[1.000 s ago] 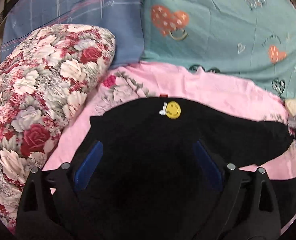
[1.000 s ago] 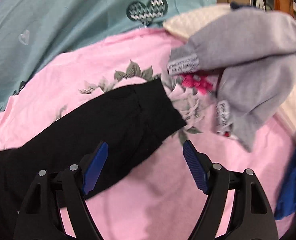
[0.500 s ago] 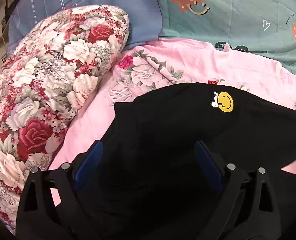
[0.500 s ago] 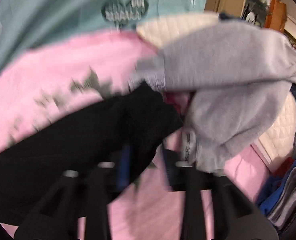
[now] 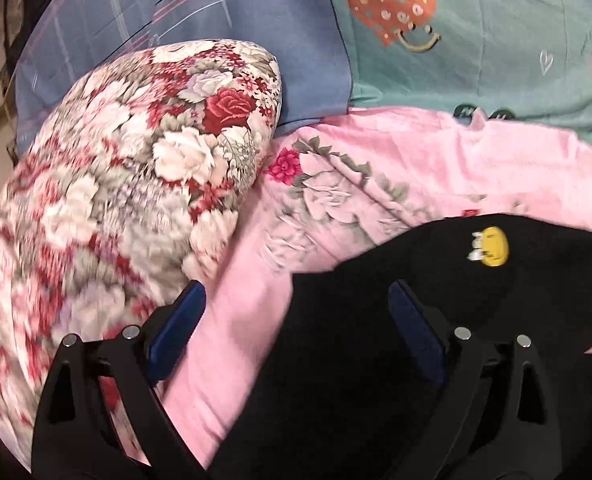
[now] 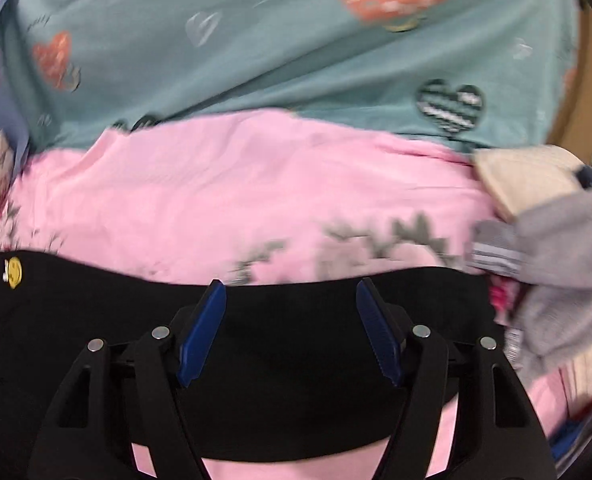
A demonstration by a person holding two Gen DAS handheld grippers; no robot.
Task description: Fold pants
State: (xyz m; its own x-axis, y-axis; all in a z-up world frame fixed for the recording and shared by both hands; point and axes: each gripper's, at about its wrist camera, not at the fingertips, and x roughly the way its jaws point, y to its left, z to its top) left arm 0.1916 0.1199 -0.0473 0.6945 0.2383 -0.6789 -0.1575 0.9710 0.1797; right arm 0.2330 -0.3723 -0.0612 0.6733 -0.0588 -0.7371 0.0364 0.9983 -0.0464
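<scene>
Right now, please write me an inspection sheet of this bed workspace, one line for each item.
Surface: pink sheet with flower print, over a teal cover.
Job's things: black pants lying flat, yellow smiley badge showing.
Clutter: grey clothes at the right; floral pillow at the left.
Grippers: left claw open over the pants' edge; right claw opening, pressing on nothing.
Cables: nothing seen.
Surroundings: blue striped cloth behind the pillow.

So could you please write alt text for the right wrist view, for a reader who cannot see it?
The right tool, jaws opening and empty, hovers above black fabric pants with a yellow smiley badge, spread on a pink floral bedsheet. A grey knit garment lies at right, a teal heart-print cloth behind.
</scene>
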